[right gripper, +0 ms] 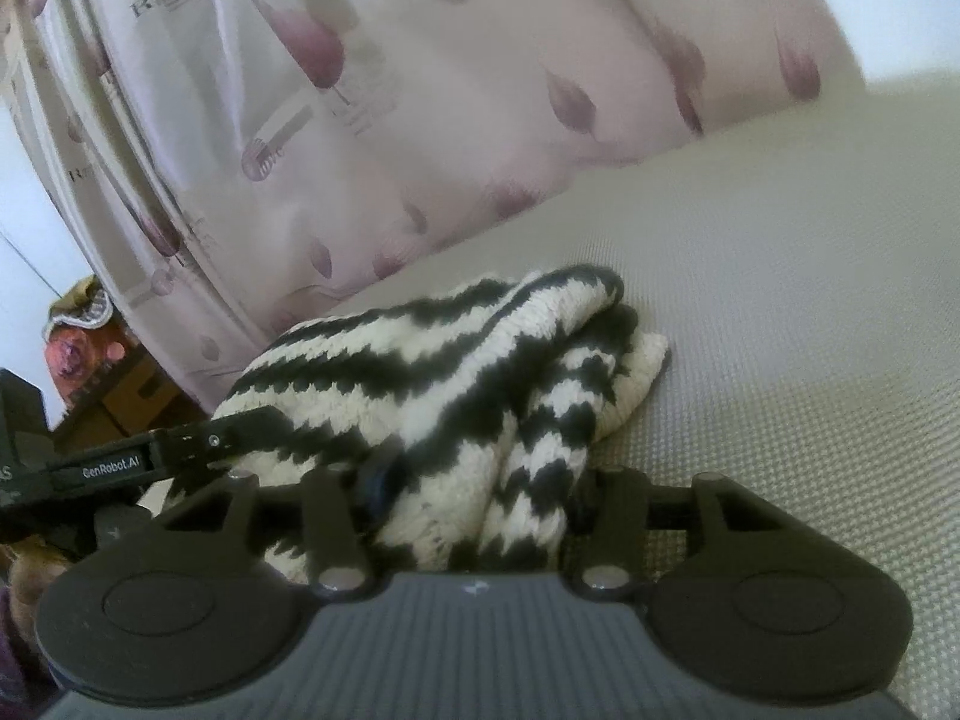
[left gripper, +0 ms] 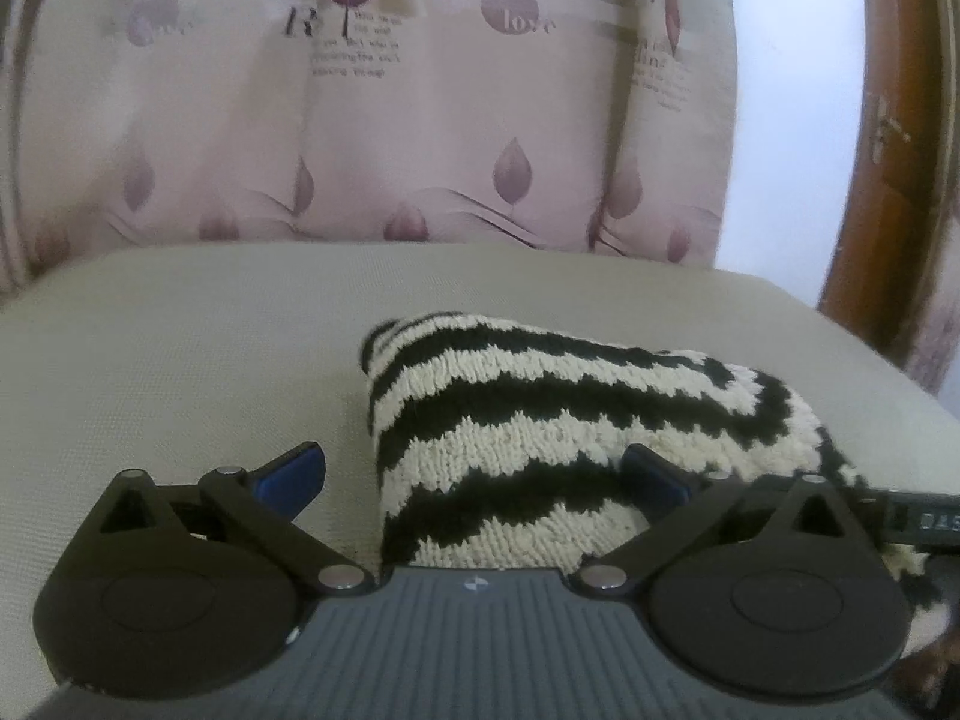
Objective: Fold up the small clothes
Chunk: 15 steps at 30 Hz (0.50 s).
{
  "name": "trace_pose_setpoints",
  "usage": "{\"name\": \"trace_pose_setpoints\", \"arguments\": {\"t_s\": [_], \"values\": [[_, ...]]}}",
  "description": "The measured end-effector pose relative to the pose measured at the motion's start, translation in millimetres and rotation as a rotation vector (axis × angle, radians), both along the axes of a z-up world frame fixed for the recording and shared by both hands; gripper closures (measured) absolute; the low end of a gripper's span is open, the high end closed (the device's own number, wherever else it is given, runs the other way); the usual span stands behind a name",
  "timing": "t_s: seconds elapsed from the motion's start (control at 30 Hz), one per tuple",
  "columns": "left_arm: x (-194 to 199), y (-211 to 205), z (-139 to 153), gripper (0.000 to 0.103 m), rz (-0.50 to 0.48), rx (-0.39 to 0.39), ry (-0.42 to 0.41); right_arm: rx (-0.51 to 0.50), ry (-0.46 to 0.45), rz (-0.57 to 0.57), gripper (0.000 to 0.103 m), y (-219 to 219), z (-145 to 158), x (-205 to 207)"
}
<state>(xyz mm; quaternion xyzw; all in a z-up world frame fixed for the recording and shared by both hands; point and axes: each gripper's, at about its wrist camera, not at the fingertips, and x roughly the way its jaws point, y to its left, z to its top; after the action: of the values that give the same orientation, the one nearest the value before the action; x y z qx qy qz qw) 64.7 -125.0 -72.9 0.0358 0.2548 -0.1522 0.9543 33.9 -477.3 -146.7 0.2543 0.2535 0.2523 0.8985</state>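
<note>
On the beige woven seat cushion (left gripper: 180,330), near its back edge, the black-and-cream zigzag knit garment (left gripper: 540,408) is lying bunched. Left claw (left gripper: 474,474) is spreading around it; right claw (right gripper: 480,480) is pinching layers, risking uneven slippage.

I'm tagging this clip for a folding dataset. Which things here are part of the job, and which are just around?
Part of the job:
- black-and-cream zigzag knitted garment, bunched on the seat
- left gripper, fingers spread
- right gripper, with the knit between its fingers

Just around:
- beige woven seat cushion
- pink leaf-print curtain
- brown wooden door frame
</note>
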Motion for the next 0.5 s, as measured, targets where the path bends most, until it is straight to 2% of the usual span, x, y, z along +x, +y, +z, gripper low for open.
{"name": "trace_pose_setpoints", "arguments": {"t_s": [0.17, 0.23, 0.3, 0.4, 0.5], "values": [[-18, -7, 8, 0.0, 0.093, 0.019, -0.082, -0.135, -0.118, -0.116, 0.049, 16, 16, -32], [-25, -10, 12, 0.0, 0.12, 0.033, -0.104, -0.181, -0.177, -0.174, 0.04, 22, 24, -49], [-31, -13, 17, 0.0, 0.13, 0.045, -0.11, -0.196, -0.235, -0.24, 0.019, 25, 31, -66], [-40, -16, 23, 0.0, 0.161, 0.059, -0.133, -0.218, -0.32, -0.32, 0.014, 28, 41, -89], [-49, -16, 29, 0.0, 0.17, 0.032, -0.173, -0.244, -0.364, -0.358, 0.013, 32, 48, -105]]}}
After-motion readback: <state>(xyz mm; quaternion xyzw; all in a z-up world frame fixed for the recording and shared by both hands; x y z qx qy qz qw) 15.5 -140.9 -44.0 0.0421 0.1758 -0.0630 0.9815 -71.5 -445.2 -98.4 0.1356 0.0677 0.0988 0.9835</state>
